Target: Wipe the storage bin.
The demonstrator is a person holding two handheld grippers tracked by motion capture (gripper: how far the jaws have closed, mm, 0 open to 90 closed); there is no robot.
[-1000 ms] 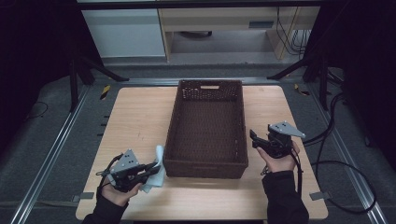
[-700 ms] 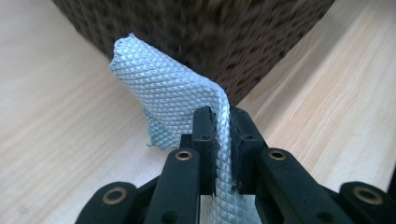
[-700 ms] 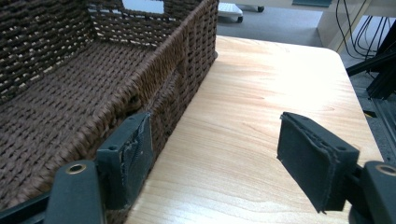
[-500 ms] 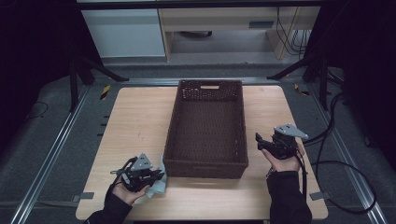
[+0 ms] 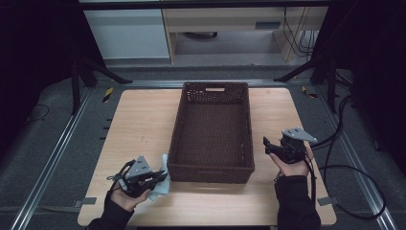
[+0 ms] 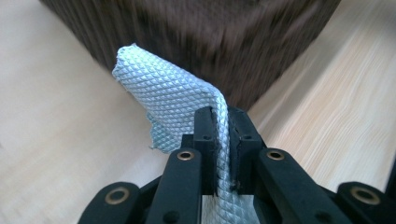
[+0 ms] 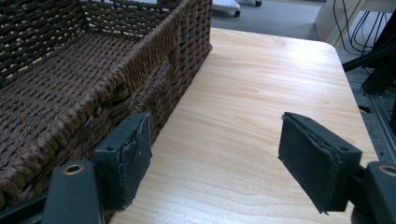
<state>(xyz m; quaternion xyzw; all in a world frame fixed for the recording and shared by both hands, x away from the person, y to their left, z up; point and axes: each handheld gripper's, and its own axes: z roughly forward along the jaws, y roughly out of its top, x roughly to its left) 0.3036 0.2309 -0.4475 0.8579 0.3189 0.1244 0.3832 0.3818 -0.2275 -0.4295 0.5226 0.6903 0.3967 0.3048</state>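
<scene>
A pale blue waffle-textured cloth point(image 6: 168, 88) is pinched between the jaws of my left gripper point(image 6: 223, 121), which is shut on it. The cloth's free end curls up in front of the dark brown wicker basket point(image 6: 210, 37). From above, the left gripper point(image 5: 160, 178) lies low at the basket's near left corner, with the cloth point(image 5: 163, 165) bunched beside it on the table. My right gripper point(image 5: 267, 145) is held to the right of the basket point(image 5: 210, 173). In its own view, the right gripper point(image 7: 219, 149) is open over bare wood with nothing between the pads.
The empty basket point(image 7: 70, 93) stands lengthwise in the middle of the light wooden table point(image 5: 139, 124). Bare tabletop point(image 7: 261, 84) stretches to its right. Cables point(image 5: 344, 167) trail off the right edge. Metal rails and dark floor surround the table.
The left gripper has sunk a little toward the table with the cloth in its jaws. The cloth now lies lower. The right hand has barely shifted.
</scene>
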